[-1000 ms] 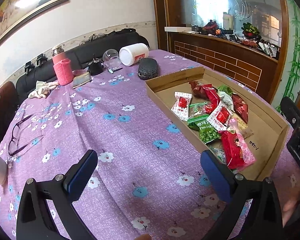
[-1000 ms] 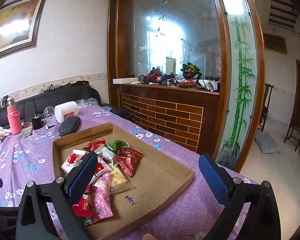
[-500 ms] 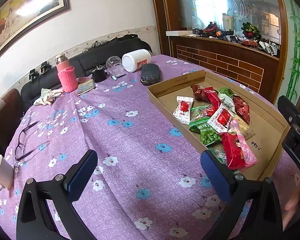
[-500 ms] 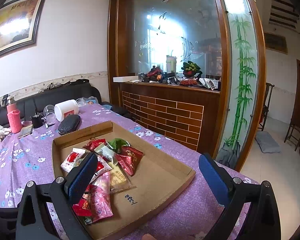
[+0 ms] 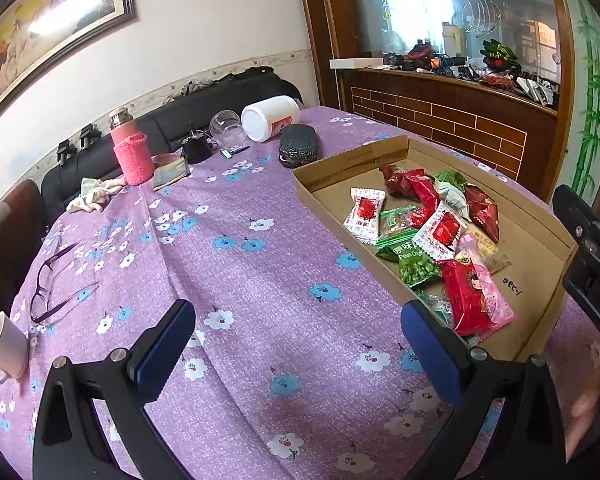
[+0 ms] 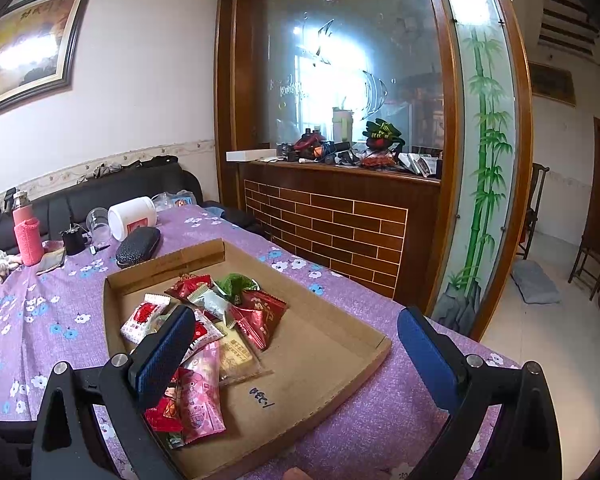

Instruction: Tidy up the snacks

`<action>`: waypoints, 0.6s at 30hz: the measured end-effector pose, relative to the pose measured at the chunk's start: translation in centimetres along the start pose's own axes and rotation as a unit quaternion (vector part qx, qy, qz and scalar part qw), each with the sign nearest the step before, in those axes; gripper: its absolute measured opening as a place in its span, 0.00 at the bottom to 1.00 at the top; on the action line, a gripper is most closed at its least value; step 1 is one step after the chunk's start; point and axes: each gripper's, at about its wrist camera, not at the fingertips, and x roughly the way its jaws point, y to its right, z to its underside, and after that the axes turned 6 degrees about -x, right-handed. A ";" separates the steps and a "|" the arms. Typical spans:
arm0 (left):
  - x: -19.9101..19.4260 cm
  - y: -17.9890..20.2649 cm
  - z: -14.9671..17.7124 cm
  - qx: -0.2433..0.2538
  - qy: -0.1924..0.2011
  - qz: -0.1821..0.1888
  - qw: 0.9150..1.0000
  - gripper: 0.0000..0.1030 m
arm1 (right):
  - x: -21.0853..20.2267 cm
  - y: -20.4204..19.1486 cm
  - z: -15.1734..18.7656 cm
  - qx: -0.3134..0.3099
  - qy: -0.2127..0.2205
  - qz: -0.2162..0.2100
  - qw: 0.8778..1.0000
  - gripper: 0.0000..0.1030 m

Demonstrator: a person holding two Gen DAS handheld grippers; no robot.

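A shallow cardboard tray [image 5: 540, 216] [image 6: 332, 344] lies on the purple flowered tablecloth [image 5: 240, 264] and holds several snack packets: a white-and-red one [image 5: 364, 216] [image 6: 144, 316], a green peas packet [image 5: 416, 264], dark red ones [image 5: 482, 210] [image 6: 260, 316] and a pink-and-red one [image 5: 476, 292] [image 6: 198, 396]. My left gripper [image 5: 300, 344] hovers open over bare cloth, just left of the tray. My right gripper [image 6: 296, 344] is open above the tray's near end, its left finger over the packets. Neither holds anything.
At the table's far side stand a pink bottle [image 5: 130, 152], a white jar on its side [image 5: 270, 118], a black case [image 5: 298, 146] and a clear cup [image 5: 226, 124]. Glasses [image 5: 52, 280] and a mug [image 5: 6, 346] lie at the left. A brick counter [image 6: 340, 224] stands behind.
Both views have shifted slightly: the left gripper has risen and drawn back a little, so more of the table shows. Both grippers stay open; the snacks have not moved.
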 end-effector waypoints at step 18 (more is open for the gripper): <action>-0.2 -0.5 -0.1 -0.009 -0.005 -0.011 1.000 0.99 | 0.1 0.0 0.0 0.001 -0.003 0.000 1.000 0.99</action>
